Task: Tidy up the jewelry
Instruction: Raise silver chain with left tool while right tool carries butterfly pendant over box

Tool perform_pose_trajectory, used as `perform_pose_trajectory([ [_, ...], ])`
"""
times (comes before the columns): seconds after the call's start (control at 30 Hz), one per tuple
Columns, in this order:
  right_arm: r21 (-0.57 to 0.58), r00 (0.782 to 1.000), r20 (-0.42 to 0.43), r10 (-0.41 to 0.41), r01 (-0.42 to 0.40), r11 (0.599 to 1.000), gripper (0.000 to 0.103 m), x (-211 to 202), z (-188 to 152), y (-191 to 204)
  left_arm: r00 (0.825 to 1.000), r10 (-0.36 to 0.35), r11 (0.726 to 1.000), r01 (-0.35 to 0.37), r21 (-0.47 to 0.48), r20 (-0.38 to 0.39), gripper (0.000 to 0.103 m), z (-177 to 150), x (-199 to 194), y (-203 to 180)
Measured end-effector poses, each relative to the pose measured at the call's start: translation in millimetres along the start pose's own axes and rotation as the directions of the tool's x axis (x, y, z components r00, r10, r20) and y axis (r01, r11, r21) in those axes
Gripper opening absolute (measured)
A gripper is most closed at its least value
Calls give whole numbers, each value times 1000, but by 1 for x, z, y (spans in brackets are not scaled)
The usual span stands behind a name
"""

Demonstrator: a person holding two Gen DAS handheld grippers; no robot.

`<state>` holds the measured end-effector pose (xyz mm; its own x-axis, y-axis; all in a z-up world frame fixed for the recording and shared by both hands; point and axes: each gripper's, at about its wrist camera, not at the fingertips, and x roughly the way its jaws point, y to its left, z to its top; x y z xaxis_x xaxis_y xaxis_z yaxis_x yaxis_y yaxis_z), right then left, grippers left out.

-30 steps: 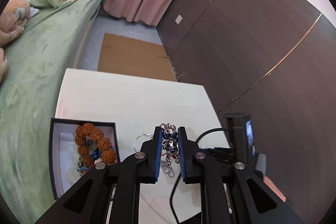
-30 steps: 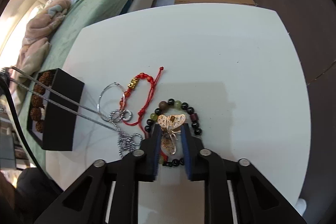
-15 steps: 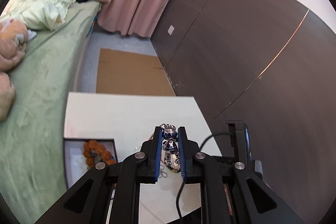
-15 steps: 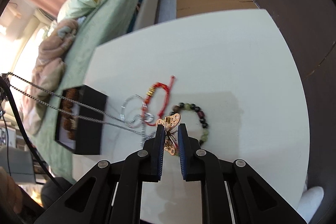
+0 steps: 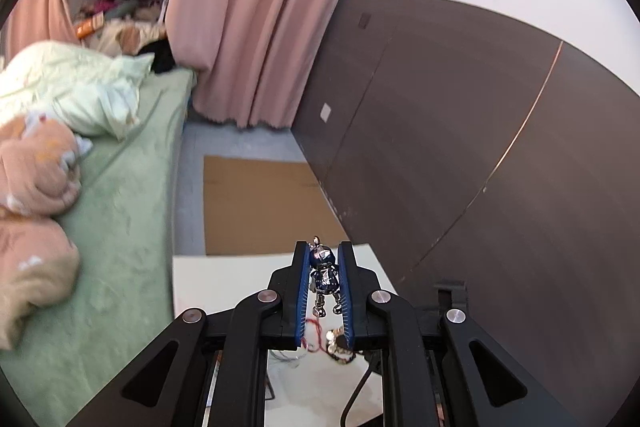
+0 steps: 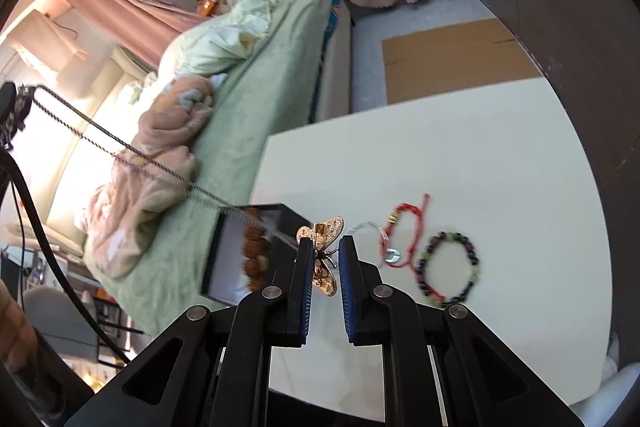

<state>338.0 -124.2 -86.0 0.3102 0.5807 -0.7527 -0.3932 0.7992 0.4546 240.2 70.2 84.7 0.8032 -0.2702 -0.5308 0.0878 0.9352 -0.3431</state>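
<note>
Left wrist view: left gripper (image 5: 325, 269) has its blue pads clamped on a small silver figure pendant (image 5: 323, 273), held at centre frame above the white table (image 5: 224, 283). Below the jaws, around 6 o'clock, bits of red cord and beads lie on the table, too hidden to identify. Beyond the table edge at 12 o'clock a sheet of cardboard (image 5: 260, 203) lies on the floor. Green bed (image 5: 120, 211) runs along 9 o'clock with a peach blanket (image 5: 32, 195) on it. Pink curtain (image 5: 256, 15) hangs at 12 o'clock, dark wall panel (image 5: 460, 147) fills 2 to 3 o'clock.

Right wrist view: right gripper (image 6: 325, 259) is closed on a gold butterfly pendant (image 6: 326, 239), its upper wing standing out above the pad tips. A silver chain (image 6: 132, 151) runs from the butterfly out to 9 o'clock, taut and clear of the table, ending at the frame's left edge. Just at 9 o'clock of the jaws sits a black box (image 6: 256, 255), open, with brown bead bracelet (image 6: 256, 247) inside. At 3 o'clock of the jaws, on the table: a thin silver ring (image 6: 370, 229), then a red cord bracelet (image 6: 404, 227) touching it, then a dark bead bracelet (image 6: 450, 267) just beside the red one. Bed and curtain lie farther off at 11 to 12 o'clock.
</note>
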Motion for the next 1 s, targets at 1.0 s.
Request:
perform_pose_trajectory([
  [1.0,-23,992,26,123,-123,992,15,15,-8,56,989,111,992,-117,56,96,14,30,-62,3],
])
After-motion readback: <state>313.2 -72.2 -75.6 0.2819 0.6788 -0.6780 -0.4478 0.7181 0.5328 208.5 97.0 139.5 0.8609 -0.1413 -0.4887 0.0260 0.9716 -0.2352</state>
